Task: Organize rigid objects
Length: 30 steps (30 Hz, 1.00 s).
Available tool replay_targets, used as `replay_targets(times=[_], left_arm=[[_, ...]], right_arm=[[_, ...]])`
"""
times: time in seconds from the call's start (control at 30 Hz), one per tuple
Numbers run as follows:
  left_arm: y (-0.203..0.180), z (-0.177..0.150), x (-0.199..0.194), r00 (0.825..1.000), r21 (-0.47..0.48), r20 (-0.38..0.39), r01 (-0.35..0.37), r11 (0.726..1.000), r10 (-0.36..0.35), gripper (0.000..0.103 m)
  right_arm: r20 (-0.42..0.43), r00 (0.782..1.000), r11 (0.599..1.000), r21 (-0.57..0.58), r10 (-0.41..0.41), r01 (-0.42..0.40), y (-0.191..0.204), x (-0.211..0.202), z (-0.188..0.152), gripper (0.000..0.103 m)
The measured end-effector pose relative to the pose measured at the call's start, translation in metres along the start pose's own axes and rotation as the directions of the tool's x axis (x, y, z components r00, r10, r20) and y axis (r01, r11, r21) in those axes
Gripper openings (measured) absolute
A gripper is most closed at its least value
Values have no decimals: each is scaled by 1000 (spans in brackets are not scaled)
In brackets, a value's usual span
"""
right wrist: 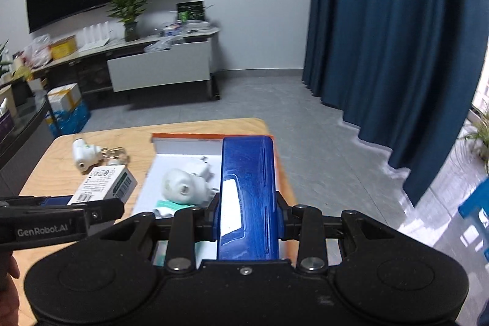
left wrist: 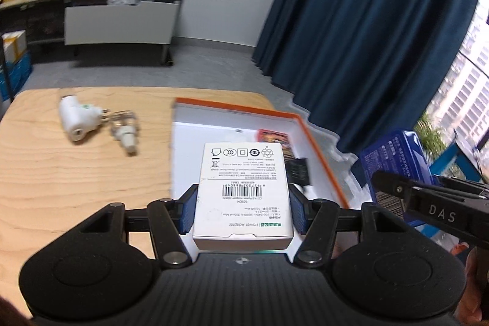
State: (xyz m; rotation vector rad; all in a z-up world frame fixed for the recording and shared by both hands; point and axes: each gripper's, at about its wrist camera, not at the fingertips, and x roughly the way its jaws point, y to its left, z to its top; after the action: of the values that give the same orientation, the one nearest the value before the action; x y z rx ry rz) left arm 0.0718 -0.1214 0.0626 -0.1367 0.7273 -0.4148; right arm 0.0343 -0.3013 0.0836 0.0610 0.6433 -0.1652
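Note:
My left gripper (left wrist: 243, 196) is shut on a white power adapter box (left wrist: 244, 170), its blue pads pressing both long sides, held over the near part of an orange-rimmed white tray (left wrist: 321, 142) on the wooden table (left wrist: 61, 173). My right gripper (right wrist: 248, 205) is shut on a glossy blue box (right wrist: 247, 173), held above the tray's (right wrist: 183, 139) right side. In the right wrist view the white box (right wrist: 104, 184) hangs left of the tray. Two white plug adapters (left wrist: 78, 118) lie loose on the table at the far left.
Inside the tray lie a rounded white adapter (right wrist: 183, 188), a white plug (right wrist: 200, 168), a green-white packet (right wrist: 169, 206), a red packet (left wrist: 273, 139) and a black item (left wrist: 298, 170). A blue curtain (right wrist: 397, 35) hangs to the right, a low cabinet (right wrist: 159, 69) stands beyond.

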Motion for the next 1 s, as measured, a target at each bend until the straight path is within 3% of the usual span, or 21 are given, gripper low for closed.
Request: replay_targets(times=[0.4,1.0], left_arm=[[-16,-18,4,997,33,-36,-64,997,65,59],[-18,-21,-1,994,11,-34,-100,995,101,59]], right_arm=[[-38,999,999,29,32,-31,-4,5,-25,40],[-43,998,999,11,36,-36,4,5,-29,40]])
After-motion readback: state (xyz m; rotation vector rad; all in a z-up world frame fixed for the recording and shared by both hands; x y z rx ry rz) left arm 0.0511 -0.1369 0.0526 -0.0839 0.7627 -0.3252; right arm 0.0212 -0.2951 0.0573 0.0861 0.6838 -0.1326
